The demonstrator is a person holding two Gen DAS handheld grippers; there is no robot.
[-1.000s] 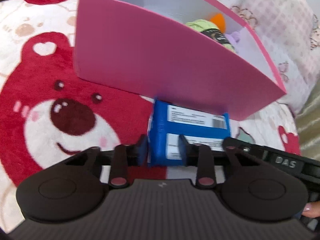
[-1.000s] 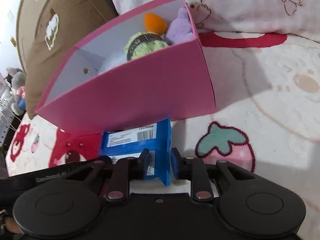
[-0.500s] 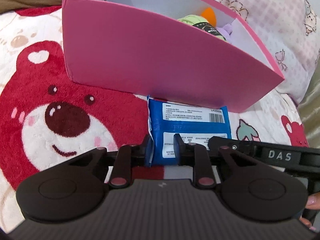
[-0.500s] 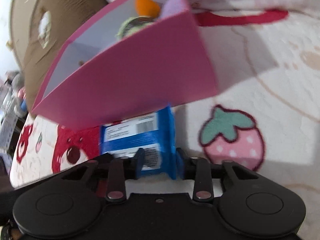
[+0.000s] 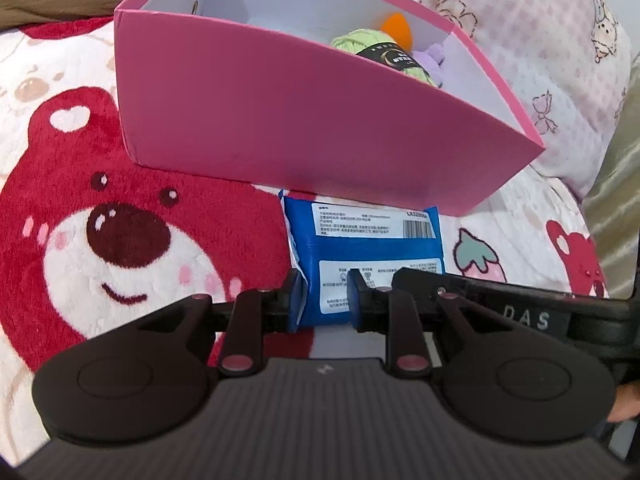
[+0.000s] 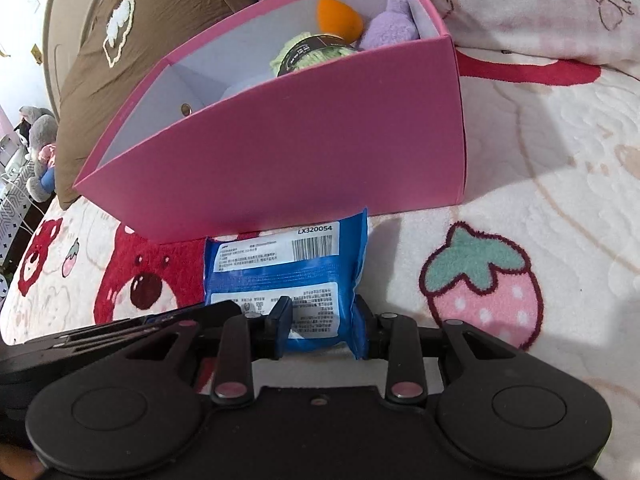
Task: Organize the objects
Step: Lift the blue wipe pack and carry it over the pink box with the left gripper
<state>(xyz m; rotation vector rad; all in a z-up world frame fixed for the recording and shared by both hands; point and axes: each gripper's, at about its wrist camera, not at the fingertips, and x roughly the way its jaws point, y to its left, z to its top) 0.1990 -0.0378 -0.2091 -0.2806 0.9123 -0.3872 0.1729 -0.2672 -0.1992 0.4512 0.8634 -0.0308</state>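
Item: blue plastic-film packet with white printed labels (image 5: pixel 362 258), lying flat on the plush bear-and-strawberry blanket (image 5: pixel 100 200), its far end touching the foot of the pink cardboard box (image 5: pixel 304 120).

Grip: left tongs (image 5: pixel 323 300) clamped on the packet's near-left corner. Right tongs (image 6: pixel 322 326) have just been opening; the near-right corner sits between their pads, contact loose at best.

Handling, judged: light, soft, crinkly and slippery film; likely to sag or slide. Best held at the crimped end seam or across the full body.

Box contents: green yarn ball (image 6: pixel 310 54), orange teardrop sponge (image 6: pixel 338 18), lilac plush piece (image 6: pixel 390 28), crowded at the right end; left end looks open.

Clearance: tall near wall must be cleared; blanket free to the right.
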